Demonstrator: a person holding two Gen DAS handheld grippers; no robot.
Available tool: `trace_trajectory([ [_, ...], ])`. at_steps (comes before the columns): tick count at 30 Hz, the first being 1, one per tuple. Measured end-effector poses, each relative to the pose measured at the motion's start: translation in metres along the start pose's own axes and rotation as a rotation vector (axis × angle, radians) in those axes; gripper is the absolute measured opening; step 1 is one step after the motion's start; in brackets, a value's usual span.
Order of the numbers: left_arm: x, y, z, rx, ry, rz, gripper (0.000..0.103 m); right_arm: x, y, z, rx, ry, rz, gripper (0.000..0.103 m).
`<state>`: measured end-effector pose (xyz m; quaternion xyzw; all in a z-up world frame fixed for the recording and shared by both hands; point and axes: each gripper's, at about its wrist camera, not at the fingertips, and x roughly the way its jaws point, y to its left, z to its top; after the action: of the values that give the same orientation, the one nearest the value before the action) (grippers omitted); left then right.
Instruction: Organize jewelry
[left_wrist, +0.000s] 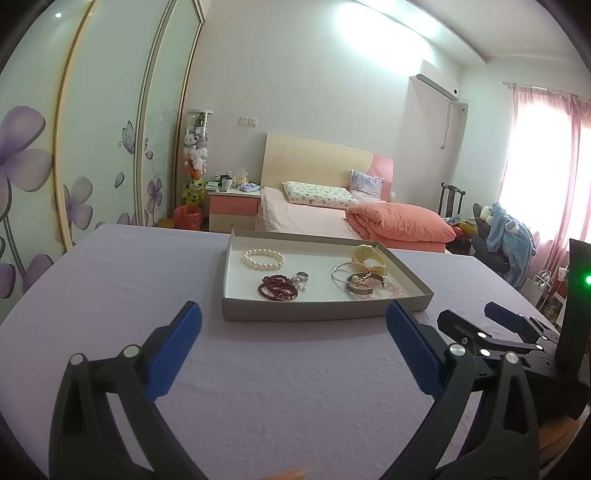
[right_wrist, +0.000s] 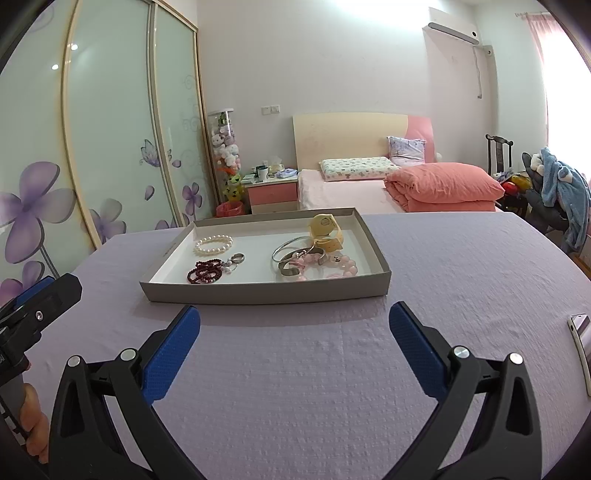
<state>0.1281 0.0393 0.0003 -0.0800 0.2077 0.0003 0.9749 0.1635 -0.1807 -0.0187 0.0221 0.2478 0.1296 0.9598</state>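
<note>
A shallow grey tray (left_wrist: 314, 310) (right_wrist: 258, 293) lies on the lilac tablecloth. In it are a white pearl bracelet (left_wrist: 263, 259) (right_wrist: 213, 245), a dark red bead bracelet (left_wrist: 277, 289) (right_wrist: 205, 271), a silver ring (left_wrist: 302, 276) (right_wrist: 238, 258), silver bangles (left_wrist: 351, 277) (right_wrist: 295, 254), a yellow watch (left_wrist: 369, 258) (right_wrist: 325, 230) and pink beads (right_wrist: 343, 266). My left gripper (left_wrist: 293, 325) is open and empty, just short of the tray's near wall. My right gripper (right_wrist: 294, 325) is open and empty, also just before the tray; it shows at the right of the left wrist view (left_wrist: 476, 321).
A phone (right_wrist: 581, 343) lies on the cloth at the right edge. The table (right_wrist: 314, 387) is covered in lilac cloth. Behind it are a bed (left_wrist: 332, 218), a nightstand (left_wrist: 232, 206), sliding wardrobe doors (left_wrist: 92, 147) at left and a chair with clothes (left_wrist: 506, 236) at right.
</note>
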Motion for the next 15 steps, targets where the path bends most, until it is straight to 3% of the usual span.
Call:
trace_trajectory([
  [15,0.0017,0.0005,0.0006,0.001,0.004,0.013,0.098,0.0004,0.0017,-0.0007,-0.001,0.001,0.004,0.101],
])
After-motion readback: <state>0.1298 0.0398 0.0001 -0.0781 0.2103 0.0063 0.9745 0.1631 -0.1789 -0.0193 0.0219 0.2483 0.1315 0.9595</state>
